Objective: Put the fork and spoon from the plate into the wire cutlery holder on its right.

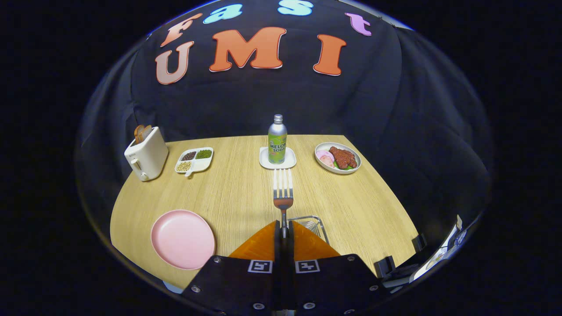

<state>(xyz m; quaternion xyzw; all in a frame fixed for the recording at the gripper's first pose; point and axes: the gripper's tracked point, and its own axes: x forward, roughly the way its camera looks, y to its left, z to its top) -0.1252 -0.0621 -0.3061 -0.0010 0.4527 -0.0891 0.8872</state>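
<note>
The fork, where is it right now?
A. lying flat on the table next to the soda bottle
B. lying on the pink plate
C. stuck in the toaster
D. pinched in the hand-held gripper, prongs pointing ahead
D: the fork has its handle clamped between the closed orange fingers of the hand-held gripper, prongs pointing ahead toward the soda bottle, above the wire cutlery holder, while the pink plate has nothing on it.

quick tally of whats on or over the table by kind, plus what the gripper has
plates: 2, pink plate, food plate
divided dish: 1
toaster: 1
soda bottle: 1
coaster: 1
wire cutlery holder: 1
fork: 1, gripper shut on it
total: 8
</note>
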